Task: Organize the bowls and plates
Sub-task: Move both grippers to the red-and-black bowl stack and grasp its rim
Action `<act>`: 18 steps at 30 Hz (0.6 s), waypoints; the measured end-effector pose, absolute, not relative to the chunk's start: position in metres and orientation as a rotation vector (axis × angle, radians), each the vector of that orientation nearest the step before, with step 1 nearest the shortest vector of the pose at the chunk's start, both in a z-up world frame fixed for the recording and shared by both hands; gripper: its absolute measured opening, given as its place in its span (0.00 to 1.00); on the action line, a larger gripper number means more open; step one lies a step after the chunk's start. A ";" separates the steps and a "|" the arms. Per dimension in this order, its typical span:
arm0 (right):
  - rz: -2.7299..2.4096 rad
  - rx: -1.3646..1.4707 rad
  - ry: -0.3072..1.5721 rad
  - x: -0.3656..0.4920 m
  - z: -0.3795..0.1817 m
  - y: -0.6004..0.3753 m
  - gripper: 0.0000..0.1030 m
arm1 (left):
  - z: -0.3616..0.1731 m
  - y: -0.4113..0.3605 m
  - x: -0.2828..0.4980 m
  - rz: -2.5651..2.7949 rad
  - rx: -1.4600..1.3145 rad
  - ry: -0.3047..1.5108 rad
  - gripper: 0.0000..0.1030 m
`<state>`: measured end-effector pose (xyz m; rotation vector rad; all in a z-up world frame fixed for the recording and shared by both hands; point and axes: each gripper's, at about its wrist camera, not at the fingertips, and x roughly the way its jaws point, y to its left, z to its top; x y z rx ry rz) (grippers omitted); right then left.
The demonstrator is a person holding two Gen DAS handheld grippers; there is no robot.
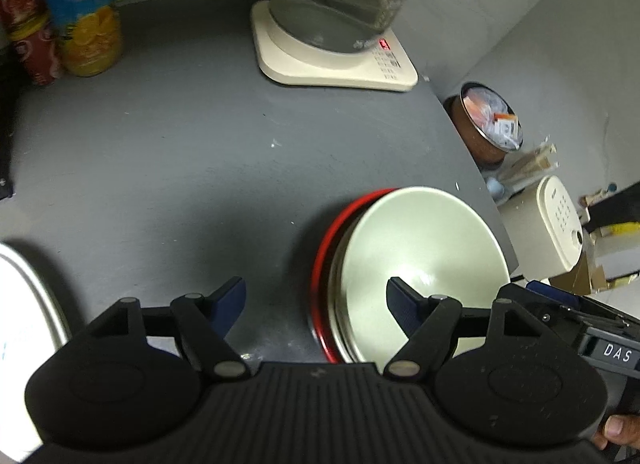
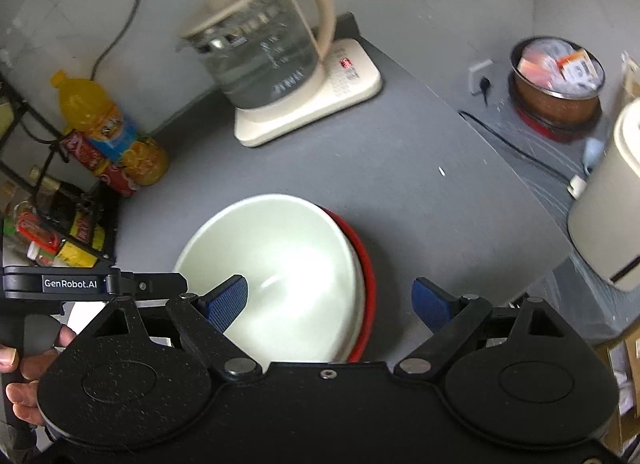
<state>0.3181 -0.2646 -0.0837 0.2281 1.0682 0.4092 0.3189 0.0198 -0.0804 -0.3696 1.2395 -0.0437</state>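
Note:
A pale green bowl (image 1: 420,260) sits stacked on a red plate (image 1: 320,264) near the right edge of the grey table (image 1: 180,144). My left gripper (image 1: 316,304) is open above the stack's near left side, its right finger over the bowl. From the right wrist view the same bowl (image 2: 280,264) rests on the red plate (image 2: 366,260). My right gripper (image 2: 332,300) is open and straddles the bowl's right rim, left pad inside the bowl, right pad outside past the plate. A white plate rim (image 1: 28,296) shows at far left.
A glass kettle (image 2: 264,52) on its cream base (image 2: 320,104) stands at the back. Juice and cola bottles (image 2: 108,132) stand back left beside a black rack (image 2: 52,224). Beyond the table's right edge are a brown pot (image 2: 560,84) and a cream appliance (image 2: 608,204).

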 end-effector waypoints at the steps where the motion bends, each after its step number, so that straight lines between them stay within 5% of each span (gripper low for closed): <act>1: 0.403 0.233 1.079 0.318 -0.088 -0.265 0.84 | -0.084 0.018 0.321 -0.045 -0.372 1.248 0.73; 8: 0.380 0.262 1.174 0.321 -0.121 -0.263 0.72 | -0.115 0.011 0.327 -0.059 -0.387 1.319 0.69; 18: 0.395 0.259 1.252 0.324 -0.151 -0.252 0.61 | -0.142 0.008 0.325 -0.052 -0.430 1.358 0.43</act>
